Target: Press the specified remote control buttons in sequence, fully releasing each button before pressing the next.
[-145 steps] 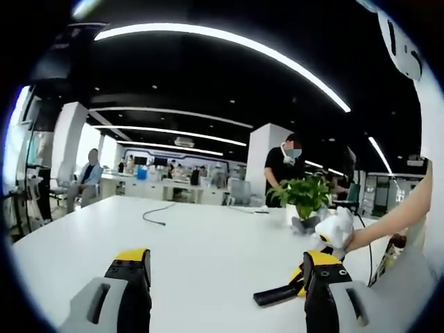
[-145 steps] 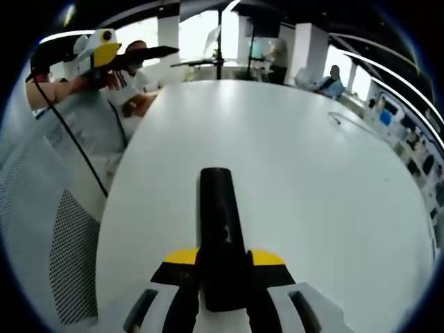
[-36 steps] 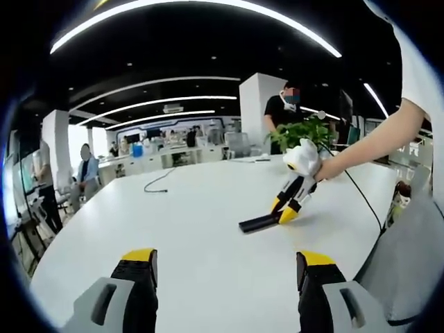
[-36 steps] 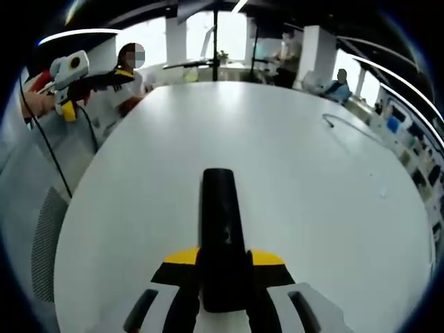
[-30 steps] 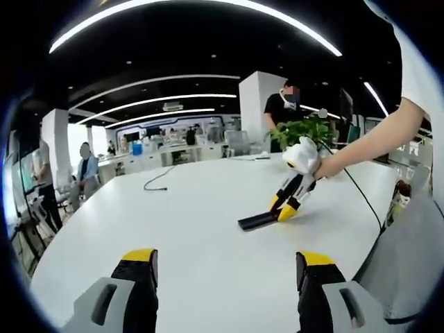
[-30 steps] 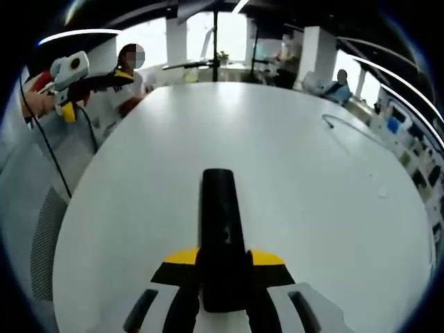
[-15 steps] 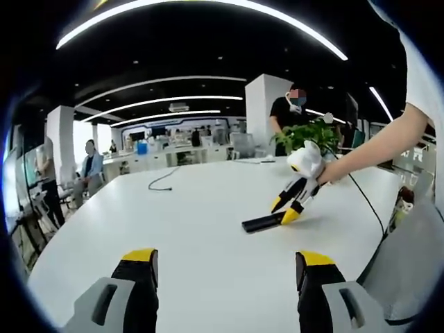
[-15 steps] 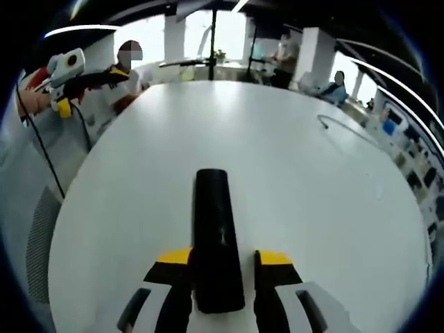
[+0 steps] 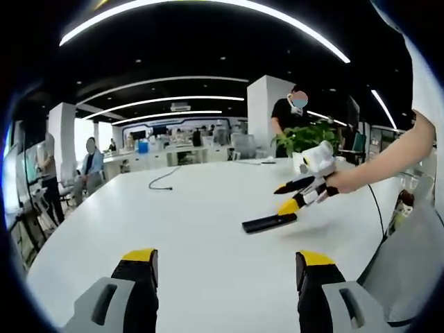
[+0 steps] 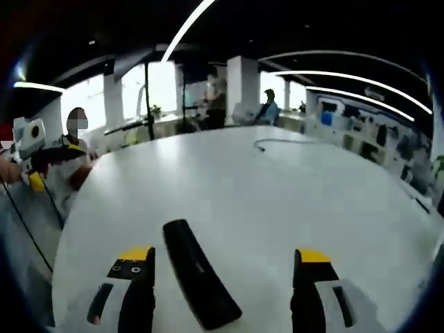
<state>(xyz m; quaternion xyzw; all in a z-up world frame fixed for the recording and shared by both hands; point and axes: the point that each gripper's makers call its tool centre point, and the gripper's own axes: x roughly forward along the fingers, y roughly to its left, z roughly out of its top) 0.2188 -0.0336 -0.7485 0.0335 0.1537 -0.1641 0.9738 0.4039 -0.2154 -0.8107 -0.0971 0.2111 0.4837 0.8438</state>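
My right gripper [image 10: 220,277] has just let go and lifted, jaws wide! The remote control [image 10: 200,282] lies flat on the white table [image 10: 277,194], ready for pressing. My left gripper [image 9: 226,274] hangs open, well back.

- The right gripper [image 10: 220,288] has let go of the black remote control [image 10: 200,282]: its jaws, clamped on it half a second ago, now stand wide apart.
- The remote control now lies free on the white worktop [image 10: 277,194], between those jaws and slanted.
- In the left gripper view, the right gripper [image 9: 295,195] has lifted off the remote control [image 9: 269,223].
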